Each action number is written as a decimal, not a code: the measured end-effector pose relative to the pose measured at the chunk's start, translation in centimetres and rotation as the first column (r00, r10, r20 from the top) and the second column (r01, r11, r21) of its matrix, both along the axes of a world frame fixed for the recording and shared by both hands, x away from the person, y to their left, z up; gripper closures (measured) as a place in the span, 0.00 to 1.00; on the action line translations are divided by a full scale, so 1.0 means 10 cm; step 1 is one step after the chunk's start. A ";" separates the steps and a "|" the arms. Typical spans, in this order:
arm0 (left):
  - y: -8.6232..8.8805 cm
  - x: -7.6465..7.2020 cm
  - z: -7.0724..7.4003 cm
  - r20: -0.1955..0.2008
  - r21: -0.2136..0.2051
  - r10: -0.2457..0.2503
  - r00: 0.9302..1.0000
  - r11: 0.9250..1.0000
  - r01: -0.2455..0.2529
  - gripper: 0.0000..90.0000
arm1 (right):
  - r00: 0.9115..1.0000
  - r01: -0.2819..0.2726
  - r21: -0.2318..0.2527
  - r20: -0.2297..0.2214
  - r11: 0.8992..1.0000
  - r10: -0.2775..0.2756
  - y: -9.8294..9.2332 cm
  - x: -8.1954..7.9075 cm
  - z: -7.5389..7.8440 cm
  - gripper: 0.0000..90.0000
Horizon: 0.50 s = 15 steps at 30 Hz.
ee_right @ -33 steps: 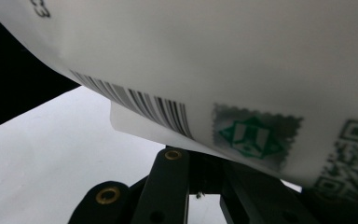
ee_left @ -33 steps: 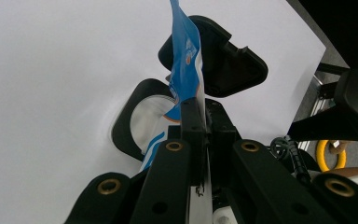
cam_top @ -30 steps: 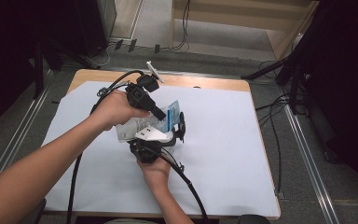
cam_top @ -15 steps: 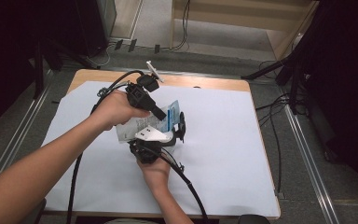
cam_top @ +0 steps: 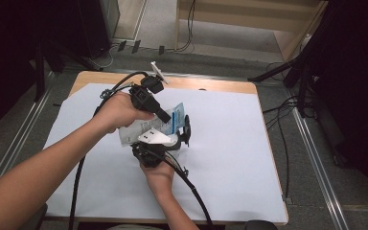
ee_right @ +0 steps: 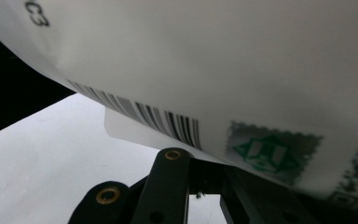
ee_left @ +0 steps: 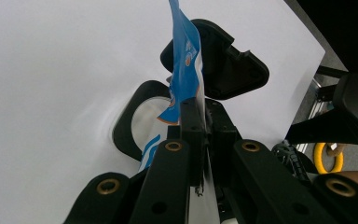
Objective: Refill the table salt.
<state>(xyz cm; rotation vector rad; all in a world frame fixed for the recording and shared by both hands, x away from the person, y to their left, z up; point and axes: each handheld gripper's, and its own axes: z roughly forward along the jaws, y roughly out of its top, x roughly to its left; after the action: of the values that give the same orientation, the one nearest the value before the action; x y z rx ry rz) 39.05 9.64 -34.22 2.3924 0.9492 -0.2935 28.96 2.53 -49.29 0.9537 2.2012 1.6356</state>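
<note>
A white and blue pouch [cam_top: 175,114] is held up over the middle of the table between both grippers. My left gripper [cam_top: 165,117] comes in from the upper left and is shut on one edge of it. In the left gripper view the jaws pinch the blue edge of the pouch [ee_left: 186,65] at the left gripper [ee_left: 201,116]. My right gripper [cam_top: 175,140], with its grey plate [cam_top: 154,137] on top, reaches in from below. The right gripper view has the white back of the pouch [ee_right: 214,60], with barcode and green stamp, close above the right gripper [ee_right: 200,183], which is shut on its lower edge.
A white sheet [cam_top: 230,153] covers the wooden table [cam_top: 211,85]. Black cables [cam_top: 191,187] trail from both grippers toward the near edge. Metal rails [cam_top: 316,158] and floor cables run along the right side. Dark equipment stands at the far left.
</note>
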 end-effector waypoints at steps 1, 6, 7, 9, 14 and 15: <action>0.00 0.00 0.00 -0.004 0.000 -0.003 1.000 1.000 0.003 0.99 | 1.000 0.000 0.000 -0.002 1.000 0.000 0.00 0.00 0.00 1.00; -0.01 0.00 0.01 -0.006 0.004 -0.005 1.000 1.000 0.005 0.99 | 1.000 0.001 0.001 -0.002 1.000 -0.001 0.01 0.01 0.01 1.00; -0.01 0.00 0.01 -0.006 0.005 -0.005 1.000 1.000 0.005 0.99 | 1.000 -0.002 0.001 0.000 1.000 0.002 0.01 0.01 0.02 1.00; -0.02 0.00 0.01 -0.008 0.007 -0.006 1.000 1.000 0.006 0.99 | 1.000 -0.003 0.002 0.001 1.000 0.003 0.01 0.00 0.02 1.00; -0.03 0.01 0.01 -0.007 0.007 -0.009 1.000 1.000 0.009 0.99 | 1.000 -0.003 0.001 0.003 1.000 0.003 0.01 0.00 0.03 1.00; -0.03 0.01 0.01 -0.004 0.007 -0.007 1.000 1.000 0.007 0.99 | 1.000 -0.003 0.001 0.004 1.000 0.003 0.01 0.00 0.03 1.00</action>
<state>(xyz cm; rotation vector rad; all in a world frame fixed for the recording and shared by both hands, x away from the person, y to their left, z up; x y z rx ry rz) 39.11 9.35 -34.13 2.4030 0.9459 -0.2983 28.95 2.60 -48.96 0.9468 2.1998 1.6390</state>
